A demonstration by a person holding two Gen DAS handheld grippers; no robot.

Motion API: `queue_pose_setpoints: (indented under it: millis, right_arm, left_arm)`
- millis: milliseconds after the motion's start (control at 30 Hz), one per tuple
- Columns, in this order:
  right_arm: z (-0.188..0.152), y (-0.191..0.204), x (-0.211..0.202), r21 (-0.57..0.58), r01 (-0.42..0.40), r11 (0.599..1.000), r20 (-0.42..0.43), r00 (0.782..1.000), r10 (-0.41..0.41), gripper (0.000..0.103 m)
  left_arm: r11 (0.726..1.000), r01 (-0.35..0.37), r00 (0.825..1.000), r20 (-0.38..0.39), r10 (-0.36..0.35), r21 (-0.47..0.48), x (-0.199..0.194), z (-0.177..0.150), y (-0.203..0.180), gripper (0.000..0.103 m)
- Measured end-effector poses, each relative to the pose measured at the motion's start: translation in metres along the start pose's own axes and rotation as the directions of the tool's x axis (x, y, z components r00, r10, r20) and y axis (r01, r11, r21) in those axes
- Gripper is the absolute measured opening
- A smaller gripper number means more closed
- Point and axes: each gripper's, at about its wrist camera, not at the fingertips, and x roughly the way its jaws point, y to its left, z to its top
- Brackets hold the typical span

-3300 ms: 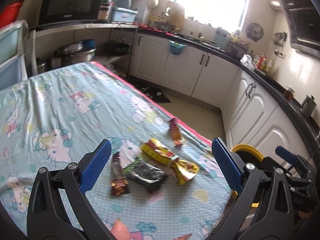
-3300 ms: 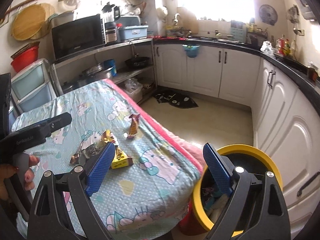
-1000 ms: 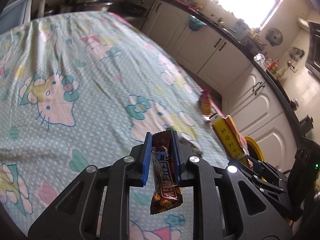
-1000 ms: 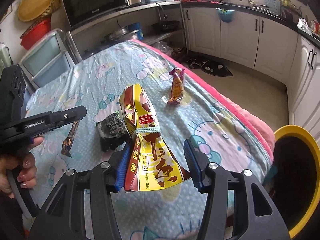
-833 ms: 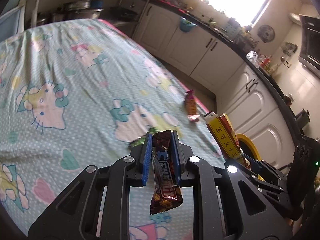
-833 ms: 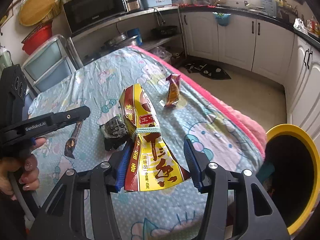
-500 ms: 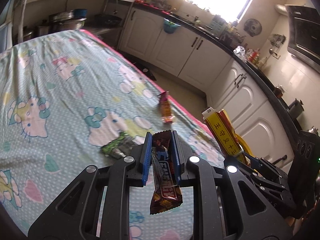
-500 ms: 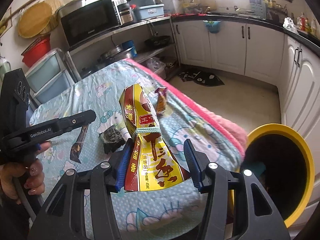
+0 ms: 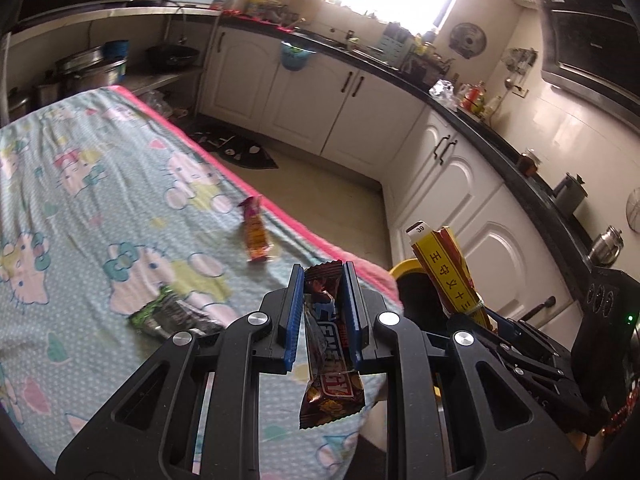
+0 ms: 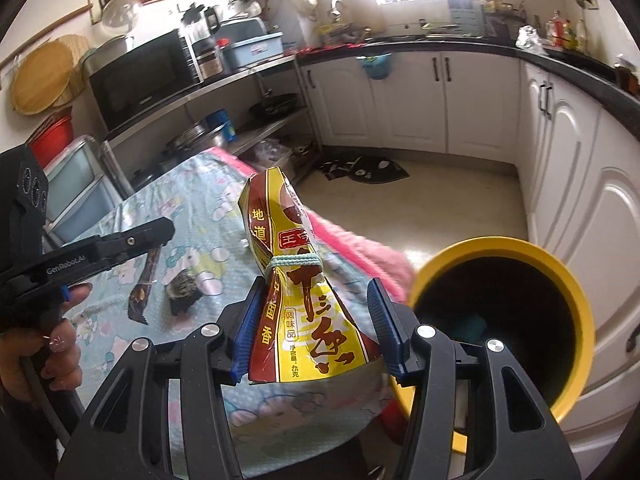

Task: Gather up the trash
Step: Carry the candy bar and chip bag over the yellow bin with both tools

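Note:
My left gripper (image 9: pixel 322 316) is shut on a brown candy bar wrapper (image 9: pixel 328 376), held above the table's near corner. My right gripper (image 10: pixel 316 324) is shut on a yellow and red snack bag (image 10: pixel 296 292), held just left of the yellow trash bin (image 10: pixel 576 300). The bag (image 9: pixel 448 272) and the bin's rim (image 9: pixel 402 269) also show in the left wrist view. The left gripper with the hanging wrapper (image 10: pixel 144 280) shows in the right wrist view. A dark green wrapper (image 9: pixel 168 314) and an orange-red wrapper (image 9: pixel 255 232) lie on the tablecloth.
The table carries a light blue cartoon tablecloth (image 9: pixel 80 184) with a pink edge. White kitchen cabinets (image 9: pixel 460 216) stand beyond the bin. A dark floor mat (image 10: pixel 362 170) lies on the tiled floor. A microwave (image 10: pixel 140 76) sits on a shelf at the back.
Both grippers closed on their wrappers, lifted them off the table and have moved right toward the yellow bin, which now looms larger in the right wrist view.

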Motion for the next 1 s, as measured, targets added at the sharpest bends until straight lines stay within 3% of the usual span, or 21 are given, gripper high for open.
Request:
queue_pose_setpoints:
  millis: [500,1000]
  right_arm:
    - [-0.003,-0.053,-0.034,0.1,0.107,0.989,0.068,0.991,-0.114,0.049]
    - [-0.01,-0.102,-0.061,0.209,0.218,0.953,0.104,0.964,-0.243,0.049]
  left_arm:
    - [0.993,0.075,0.997,-0.008,-0.074,0.09,0.016,0.007,-0.057,0.014]
    - [0.976,0.148,0.989,-0.042,-0.144,0.159,0.043,0.002,-0.111,0.014]
